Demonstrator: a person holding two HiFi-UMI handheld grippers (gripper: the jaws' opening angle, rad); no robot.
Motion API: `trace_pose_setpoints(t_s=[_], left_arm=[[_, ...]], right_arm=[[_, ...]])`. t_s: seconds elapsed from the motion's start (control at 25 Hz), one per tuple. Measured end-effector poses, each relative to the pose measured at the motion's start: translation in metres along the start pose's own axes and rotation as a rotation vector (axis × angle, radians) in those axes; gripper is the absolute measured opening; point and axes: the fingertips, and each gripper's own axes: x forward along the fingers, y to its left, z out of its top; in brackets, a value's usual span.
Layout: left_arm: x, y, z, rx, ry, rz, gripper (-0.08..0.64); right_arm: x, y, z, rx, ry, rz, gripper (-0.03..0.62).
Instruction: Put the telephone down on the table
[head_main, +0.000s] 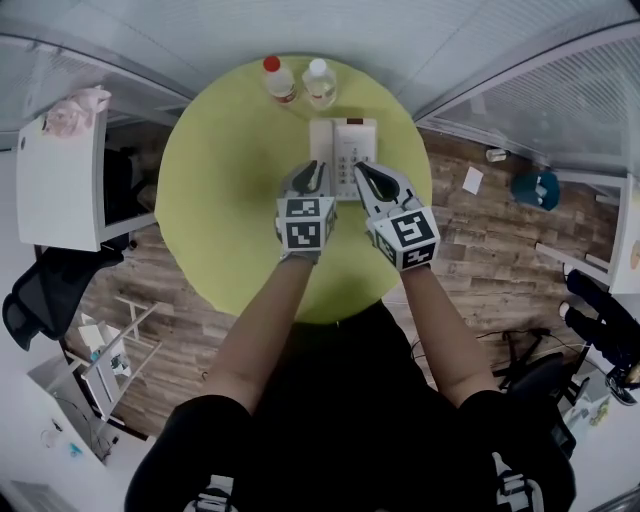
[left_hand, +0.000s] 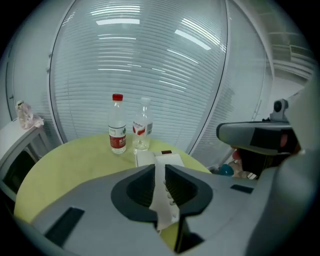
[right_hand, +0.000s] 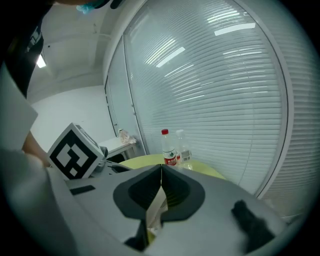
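The left gripper (head_main: 316, 171) and the right gripper (head_main: 362, 172) sit side by side over the near part of the table (head_main: 220, 210), both aimed forward at the telephone (head_main: 345, 146).

- **Left claw:** its jaws are a narrow slit apart with nothing pinched. In the left gripper view the phone's white body and keys show through the slit, lying below on the tabletop.
- **Right claw:** its jaws are closed tip to tip and empty. Only a sliver of the phone shows under the tips.
- **Telephone:** it lies flat on the yellow-green tabletop past the jaw tips, toward the far side, with the handset along its left side. Neither tool holds it, so the put-down looks finished. The left tips overlap its near left corner in the head view; whether they touch it cannot be told.

The loose slit on the left fits a release, judged from the pose alone.

Beyond the phone, a red-capped bottle (head_main: 279, 78) and a clear bottle (head_main: 319, 82) stand upright near the far rim, close together and apart from the phone. They probably sit there to be clear of the working area. Window blinds (left_hand: 150, 60) close off the back.
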Motion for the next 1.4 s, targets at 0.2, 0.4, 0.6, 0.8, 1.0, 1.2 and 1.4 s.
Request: trace_pose_setpoints(t_s=[0.2,0.4,0.6,0.8,1.0,1.2,1.4], left_arm=[[0.021,0.003,-0.016,-0.005,0.058,0.031,0.126],[0.041,0.01,-0.037,-0.053,0.105,0.059,0.192],[0.057,0.013,-0.049,-0.068,0.139,0.087,0.241],[0.072,0.016,-0.055,-0.067,0.154,0.111,0.249],[0.084,0.021,-0.061,-0.067,0.169,0.134,0.252],[0.087,0.024,-0.064,-0.05,0.161,0.169,0.252],[0.083,0.025,-0.061,-0.078,0.159,0.184,0.23]], right_arm=[[0.002,-0.008,-0.016,0.006,0.028,-0.005,0.018],[0.005,-0.016,-0.034,0.018,0.058,-0.01,0.018],[0.007,-0.02,-0.047,0.023,0.083,-0.006,0.018],[0.007,-0.024,-0.056,0.033,0.094,-0.003,0.018],[0.004,-0.029,-0.066,0.033,0.111,0.002,0.018],[0.001,-0.032,-0.074,0.04,0.122,-0.006,0.018],[0.0,-0.032,-0.072,0.041,0.118,-0.009,0.018]])
